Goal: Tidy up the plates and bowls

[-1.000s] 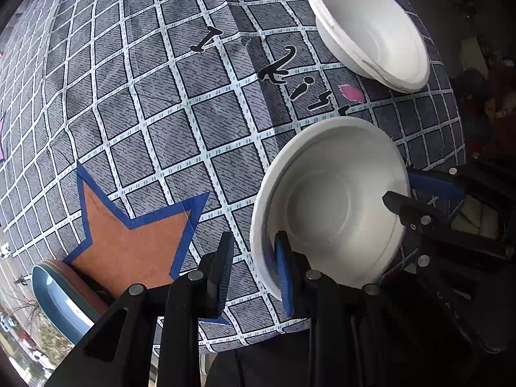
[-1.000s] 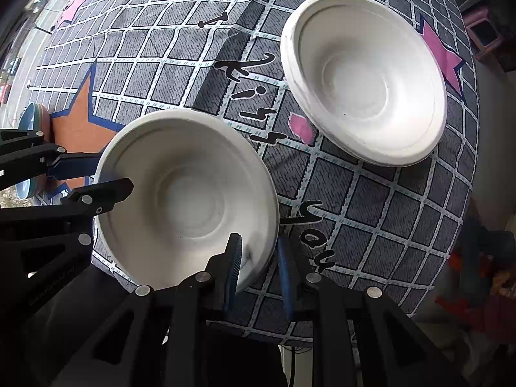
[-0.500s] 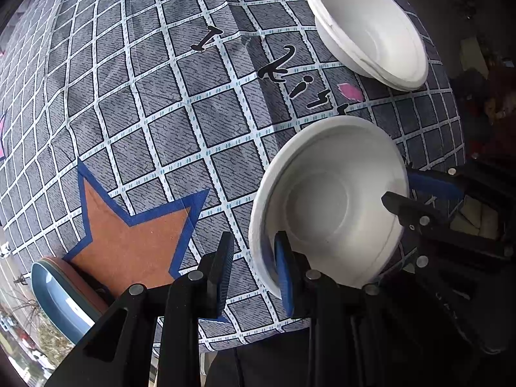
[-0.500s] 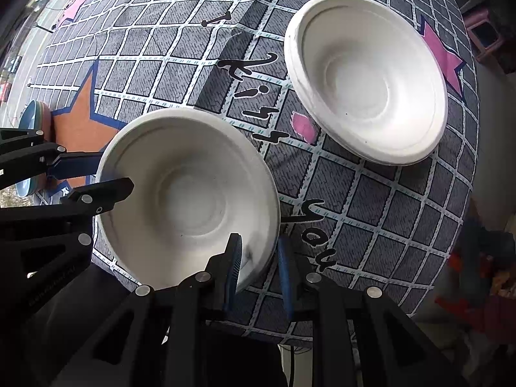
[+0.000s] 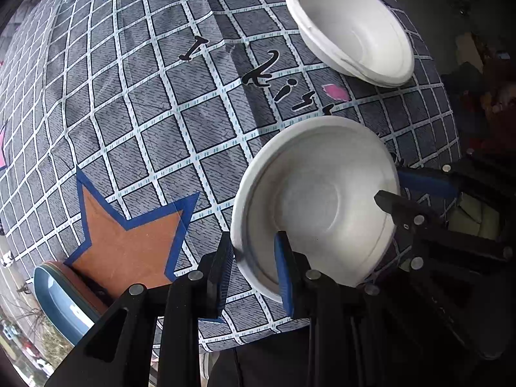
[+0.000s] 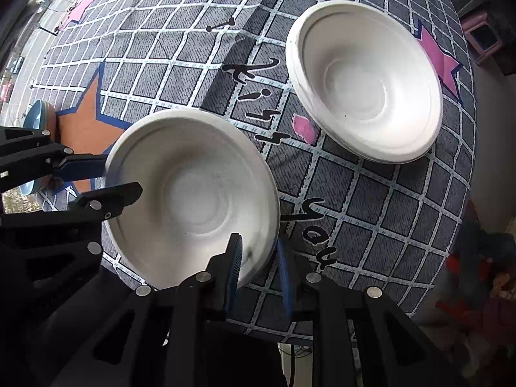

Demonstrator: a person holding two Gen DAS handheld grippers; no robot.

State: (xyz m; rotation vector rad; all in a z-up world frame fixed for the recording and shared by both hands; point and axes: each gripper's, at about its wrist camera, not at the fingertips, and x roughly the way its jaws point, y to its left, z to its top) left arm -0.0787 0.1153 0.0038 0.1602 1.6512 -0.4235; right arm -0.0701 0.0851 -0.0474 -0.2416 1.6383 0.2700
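Both grippers grasp one white, round, shallow disposable bowl [image 5: 317,203] at opposite points of its rim, which keeps it level and steady, presumably for stacking. The left gripper [image 5: 253,267] is clamped on the rim section nearest its camera: one blue-padded finger sits inside the bowl, the other outside. The right gripper [image 6: 258,267] is clamped likewise on the opposite rim section. The held bowl hangs over the near edge of the table with the grey checked star-print cloth [image 5: 135,103]. A second, matching white bowl [image 6: 364,96] rests near the cloth's far right corner, well apart from the held bowl.
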